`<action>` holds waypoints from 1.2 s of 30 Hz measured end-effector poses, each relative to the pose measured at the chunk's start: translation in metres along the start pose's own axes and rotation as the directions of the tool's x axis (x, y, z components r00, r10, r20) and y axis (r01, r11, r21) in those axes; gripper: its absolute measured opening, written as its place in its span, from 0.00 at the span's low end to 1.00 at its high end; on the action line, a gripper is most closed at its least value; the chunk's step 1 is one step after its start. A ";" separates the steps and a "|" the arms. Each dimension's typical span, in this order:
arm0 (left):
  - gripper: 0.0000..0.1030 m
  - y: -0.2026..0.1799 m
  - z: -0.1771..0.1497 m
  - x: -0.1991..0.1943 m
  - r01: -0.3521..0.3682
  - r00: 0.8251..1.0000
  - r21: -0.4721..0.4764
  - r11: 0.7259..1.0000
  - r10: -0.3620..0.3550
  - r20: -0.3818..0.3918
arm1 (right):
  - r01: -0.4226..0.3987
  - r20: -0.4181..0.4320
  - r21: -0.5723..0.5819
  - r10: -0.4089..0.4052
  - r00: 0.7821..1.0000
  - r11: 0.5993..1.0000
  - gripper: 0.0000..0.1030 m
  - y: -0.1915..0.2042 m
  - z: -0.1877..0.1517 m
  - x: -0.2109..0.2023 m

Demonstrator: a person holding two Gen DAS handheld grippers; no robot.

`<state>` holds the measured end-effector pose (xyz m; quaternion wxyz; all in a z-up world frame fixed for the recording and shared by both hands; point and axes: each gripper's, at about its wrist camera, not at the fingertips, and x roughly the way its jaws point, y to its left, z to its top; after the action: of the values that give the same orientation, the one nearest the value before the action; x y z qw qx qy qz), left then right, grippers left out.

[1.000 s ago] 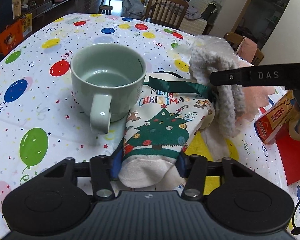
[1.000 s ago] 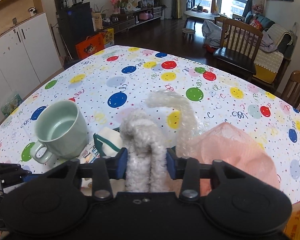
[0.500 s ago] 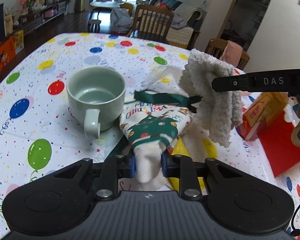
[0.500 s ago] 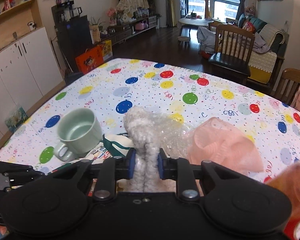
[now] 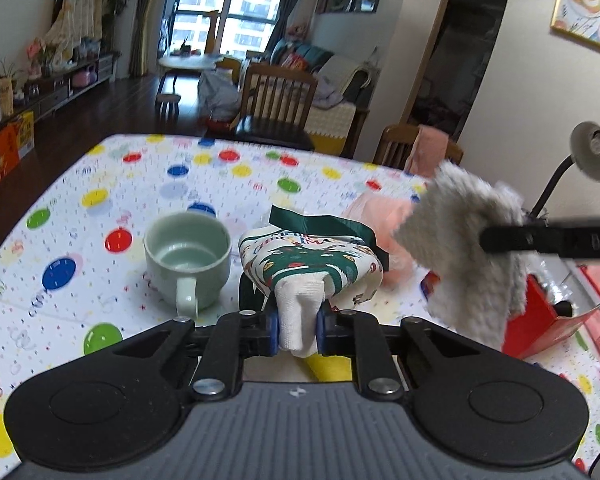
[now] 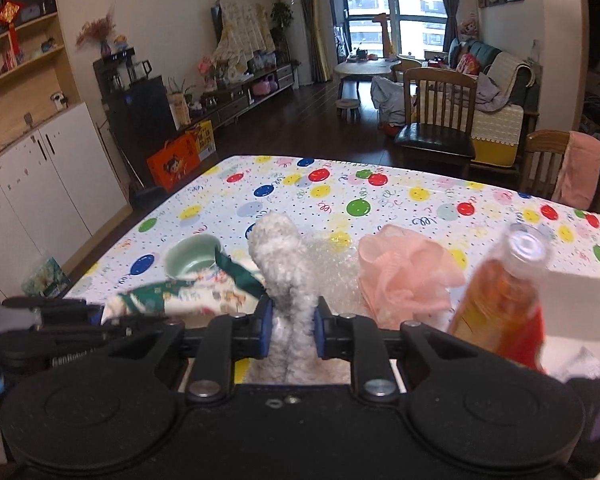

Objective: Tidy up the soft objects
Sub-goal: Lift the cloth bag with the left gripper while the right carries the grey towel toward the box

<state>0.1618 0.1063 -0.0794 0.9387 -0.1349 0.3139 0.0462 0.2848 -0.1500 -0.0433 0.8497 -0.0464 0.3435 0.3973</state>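
Observation:
My left gripper (image 5: 297, 330) is shut on the white toe of a Christmas stocking (image 5: 311, 268) with a green tree print and a green ribbon, lifted above the table. The stocking also shows in the right wrist view (image 6: 188, 296). My right gripper (image 6: 292, 332) is shut on a fluffy white-grey cloth (image 6: 286, 264) and holds it up. In the left wrist view the cloth (image 5: 467, 248) hangs from the right gripper's finger at the right. A pink bath pouf (image 6: 407, 272) lies on the table beside bubble wrap (image 6: 333, 264).
A pale green mug (image 5: 188, 256) stands left of the stocking on the balloon-print tablecloth (image 5: 100, 200). An orange bottle (image 6: 499, 300), a red box (image 5: 539, 320) and pink packets lie at the right. Wooden chairs (image 6: 439, 120) stand beyond the far edge.
Both grippers have closed on their items and risen. The stocking and the fluffy cloth have come up off the table, and the mug now looks farther below.

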 end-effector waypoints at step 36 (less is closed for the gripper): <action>0.16 -0.202 0.061 -0.018 0.348 0.930 0.233 0.908 -0.366 0.035 | 0.203 0.077 0.323 -0.239 0.968 0.924 0.19 -0.158 -0.044 -0.167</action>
<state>0.2173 -0.0703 0.0230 0.9519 -0.0819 0.2502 -0.1565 0.2974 -0.3806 -0.0034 0.9039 0.0732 0.3453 0.2415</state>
